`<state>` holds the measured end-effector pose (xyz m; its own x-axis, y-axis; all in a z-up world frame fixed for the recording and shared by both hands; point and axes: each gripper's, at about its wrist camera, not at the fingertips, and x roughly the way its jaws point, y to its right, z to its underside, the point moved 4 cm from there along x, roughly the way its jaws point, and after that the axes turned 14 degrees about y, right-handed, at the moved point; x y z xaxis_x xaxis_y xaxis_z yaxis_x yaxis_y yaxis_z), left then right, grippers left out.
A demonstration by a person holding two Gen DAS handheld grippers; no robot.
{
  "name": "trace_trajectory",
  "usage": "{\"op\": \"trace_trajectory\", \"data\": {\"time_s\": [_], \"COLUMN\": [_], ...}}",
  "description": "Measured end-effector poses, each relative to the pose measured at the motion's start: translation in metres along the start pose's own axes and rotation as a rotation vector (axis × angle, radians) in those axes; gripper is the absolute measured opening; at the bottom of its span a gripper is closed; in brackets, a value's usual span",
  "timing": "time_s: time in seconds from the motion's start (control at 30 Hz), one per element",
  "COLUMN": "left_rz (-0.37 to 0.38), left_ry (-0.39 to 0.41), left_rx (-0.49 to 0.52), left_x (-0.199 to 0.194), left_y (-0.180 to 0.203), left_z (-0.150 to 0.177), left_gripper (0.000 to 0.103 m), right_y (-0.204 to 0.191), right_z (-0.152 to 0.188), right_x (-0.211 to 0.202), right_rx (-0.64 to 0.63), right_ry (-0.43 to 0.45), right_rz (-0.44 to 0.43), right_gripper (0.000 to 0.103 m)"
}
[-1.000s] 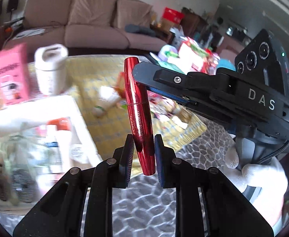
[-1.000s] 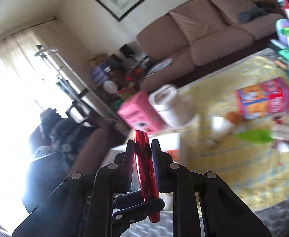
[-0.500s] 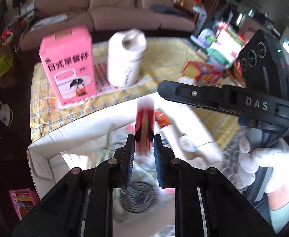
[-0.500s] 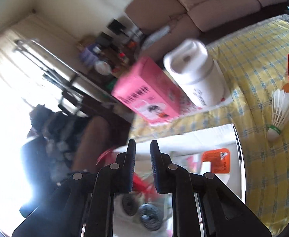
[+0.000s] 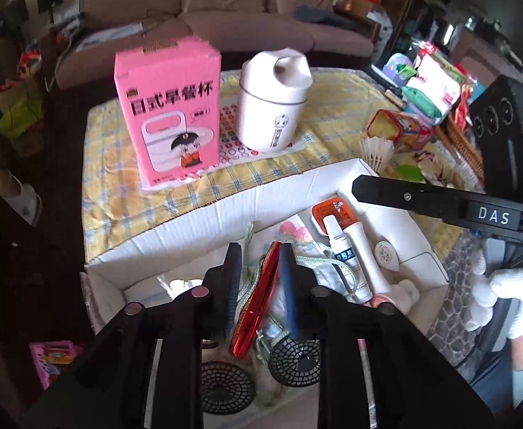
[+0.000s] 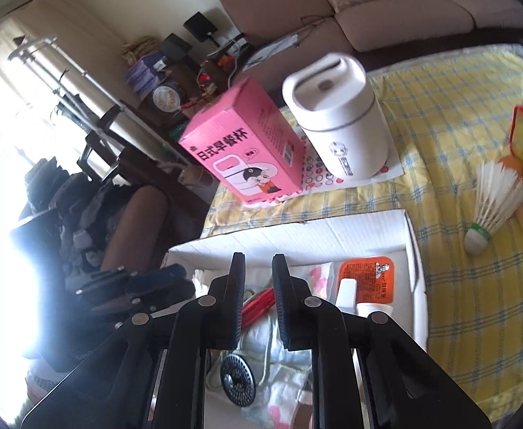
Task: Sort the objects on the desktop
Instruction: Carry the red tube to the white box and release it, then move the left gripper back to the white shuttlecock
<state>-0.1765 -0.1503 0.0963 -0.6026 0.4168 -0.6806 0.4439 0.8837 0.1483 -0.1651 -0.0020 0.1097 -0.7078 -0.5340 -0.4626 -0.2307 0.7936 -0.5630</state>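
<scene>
The red tube (image 5: 258, 300) lies low in the frame centre of the left wrist view, inside the white box (image 5: 225, 214), slanting between the two fingers of the left gripper (image 5: 259, 286). The jaws stand spread wider than the tube, so it looks released, though whether one pad touches it is hard to tell from this angle. The right gripper (image 6: 258, 296) hangs over the same box with its jaws apart and nothing between them; the tube shows red just below them.

The risk, as I judge it, is in lifting away: if a finger brushes the tube or snags the green cord (image 5: 250, 282) of the cloth under it, the tube could be dragged up or flicked over the box wall. The two grippers are also close together and could knock each other.

The box sits on a yellow checked cloth (image 5: 297, 157). Behind it, upper centre, stand a pink carton (image 5: 170, 107) and a white pot (image 5: 274, 100); a shuttlecock (image 6: 494, 200) lies at right. A brown sofa (image 5: 225, 10) fills the top of the frame in a cluttered living room.
</scene>
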Motion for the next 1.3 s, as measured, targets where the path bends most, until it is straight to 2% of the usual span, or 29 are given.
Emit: {"op": "trace_trajectory", "data": {"time_s": [0.03, 0.07, 0.1, 0.13, 0.17, 0.2, 0.23, 0.3, 0.37, 0.47, 0.67, 0.8, 0.9, 1.13, 1.23, 1.3], "left_rz": [0.000, 0.007, 0.015, 0.024, 0.033, 0.037, 0.051, 0.084, 0.118, 0.153, 0.162, 0.072, 0.005, -0.099, -0.160, -0.181], "left_ry": [0.010, 0.025, 0.038, 0.050, 0.059, 0.072, 0.083, 0.106, 0.129, 0.116, 0.083, 0.049, -0.003, -0.153, -0.219, -0.264], "left_rx": [0.001, -0.001, -0.004, -0.008, -0.014, -0.021, -0.028, -0.037, -0.044, -0.034, 0.026, 0.164, 0.257, 0.334, 0.376, 0.403], "left_x": [-0.005, -0.011, -0.016, -0.019, -0.022, -0.025, -0.027, -0.030, -0.031, -0.022, 0.018, 0.063, 0.102, 0.185, 0.213, 0.228], "left_y": [0.005, 0.011, 0.017, 0.023, 0.030, 0.037, 0.047, 0.064, 0.083, 0.117, 0.185, 0.221, 0.237, 0.234, 0.228, 0.226], "left_z": [-0.002, -0.004, -0.006, -0.007, -0.008, -0.009, -0.010, -0.012, -0.015, -0.017, -0.025, -0.038, -0.045, -0.044, -0.041, -0.038], "left_gripper": [0.040, 0.054, 0.062, 0.066, 0.074, 0.084, 0.088, 0.102, 0.103, 0.103, 0.103, 0.103, 0.103, 0.102, 0.096, 0.089], "right_y": [-0.002, -0.003, -0.003, -0.004, -0.002, 0.000, 0.004, 0.014, 0.031, 0.072, 0.161, 0.196, 0.212, 0.265, 0.275, 0.282], "right_z": [-0.002, -0.003, -0.005, -0.007, -0.008, -0.009, -0.010, -0.010, -0.009, -0.009, -0.015, -0.014, -0.013, -0.009, -0.011, -0.012], "right_x": [-0.005, -0.012, -0.022, -0.030, -0.039, -0.048, -0.062, -0.081, -0.104, -0.143, -0.222, -0.246, -0.247, -0.246, -0.254, -0.262], "right_rx": [-0.013, -0.027, -0.043, -0.056, -0.069, -0.084, -0.102, -0.107, -0.100, -0.097, 0.058, 0.111, 0.095, 0.076, 0.030, 0.035], "right_ry": [0.007, 0.017, 0.030, 0.042, 0.052, 0.060, 0.069, 0.073, 0.068, 0.088, 0.247, 0.316, 0.336, 0.284, 0.278, 0.285], "right_rz": [0.003, 0.011, 0.023, 0.033, 0.042, 0.053, 0.069, 0.081, 0.078, 0.165, 0.344, 0.405, 0.449, 0.555, 0.619, 0.631], "right_gripper": [0.021, 0.030, 0.045, 0.053, 0.064, 0.070, 0.074, 0.090, 0.091, 0.091, 0.091, 0.091, 0.091, 0.091, 0.091, 0.091]}}
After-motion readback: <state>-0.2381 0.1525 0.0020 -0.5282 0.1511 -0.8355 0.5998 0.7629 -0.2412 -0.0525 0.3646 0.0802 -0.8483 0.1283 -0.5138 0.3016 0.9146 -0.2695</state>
